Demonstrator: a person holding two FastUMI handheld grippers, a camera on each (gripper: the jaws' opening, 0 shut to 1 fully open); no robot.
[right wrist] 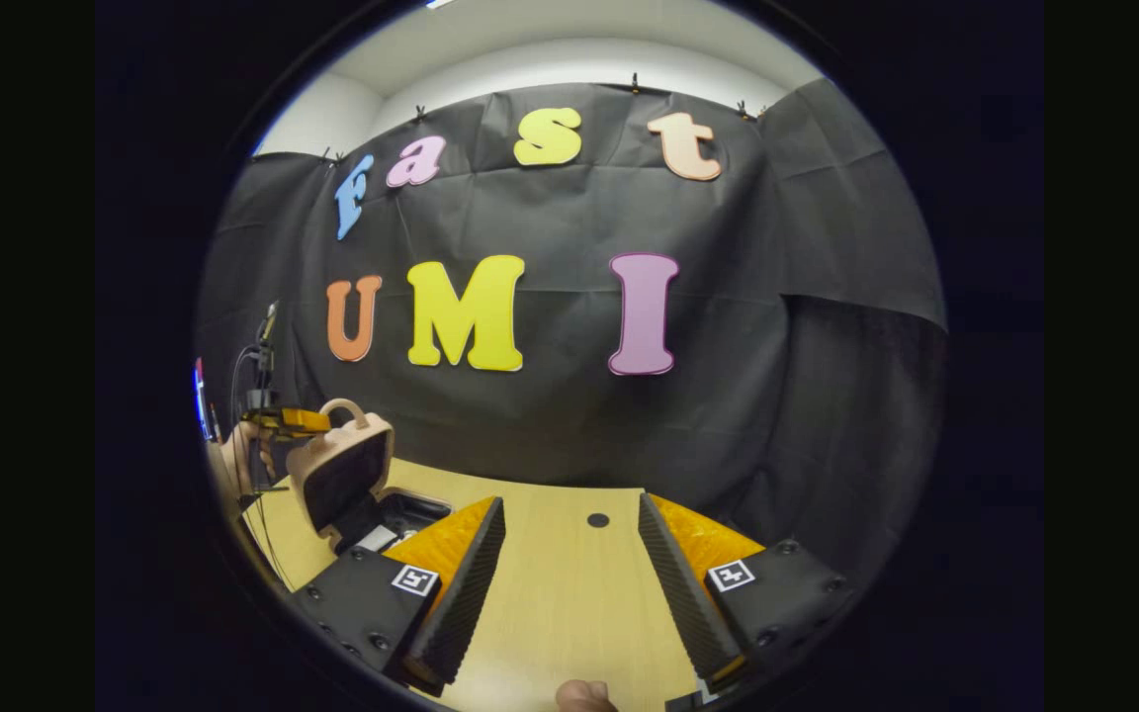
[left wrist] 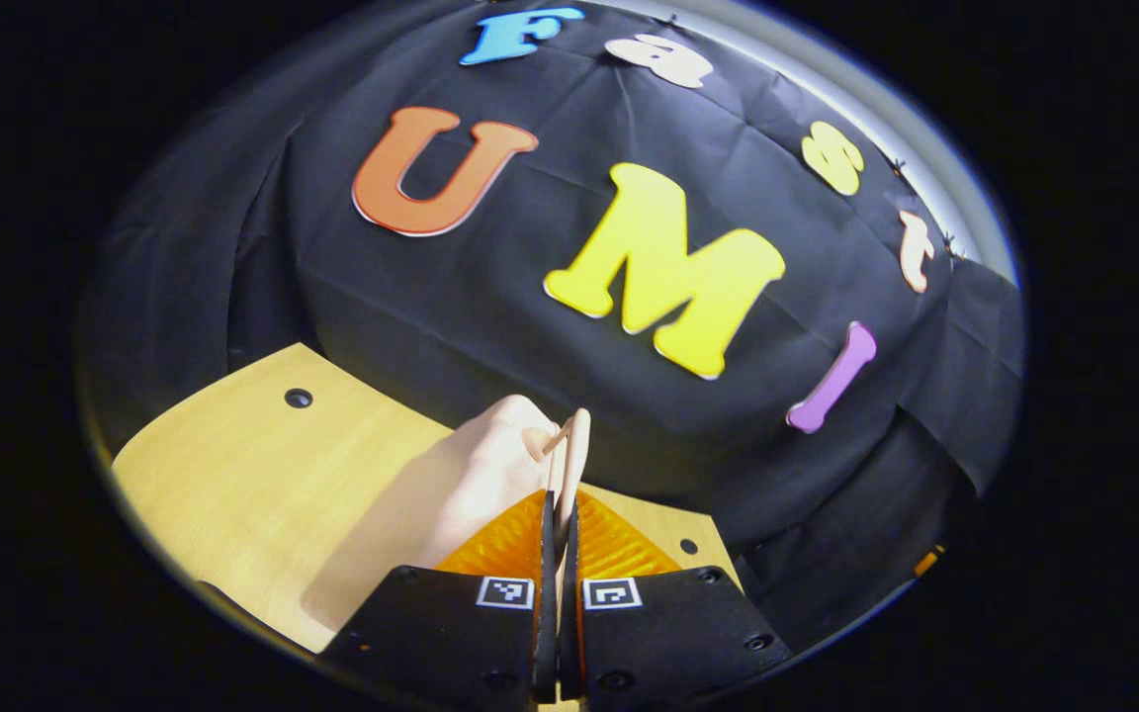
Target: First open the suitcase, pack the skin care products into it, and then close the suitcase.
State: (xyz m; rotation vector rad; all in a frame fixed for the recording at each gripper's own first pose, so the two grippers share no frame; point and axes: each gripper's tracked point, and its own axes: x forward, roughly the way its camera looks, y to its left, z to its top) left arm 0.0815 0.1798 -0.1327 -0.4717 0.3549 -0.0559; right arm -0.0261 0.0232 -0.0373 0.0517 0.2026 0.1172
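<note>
Here, at the bottom of the left gripper view, the left claw has its two ribbed orange-and-black fingers pressed together on the thin beige handle of the small suitcase, whose pale shell rises just beyond the fingertips at lower centre. In the right gripper view the same suitcase stands at the left edge of the frame, its lid upright and its dark inside showing, with the left claw at the handle on top. I judge the step in hand to be swinging the lid, either finishing the opening or starting the closing; the pictures cannot settle which. To do it well, the grip should stay on the middle of the handle and follow the hinge's arc rather than pull straight, so the light case does not slide or tip on the wooden desk.

The right claw is spread wide and holds nothing, hovering over bare desk at lower centre; it could steady the base. No skin care product can be made out clearly.

As for writing, only square coded markers sit on the fingers; no brand or label is readable on the case.
</note>
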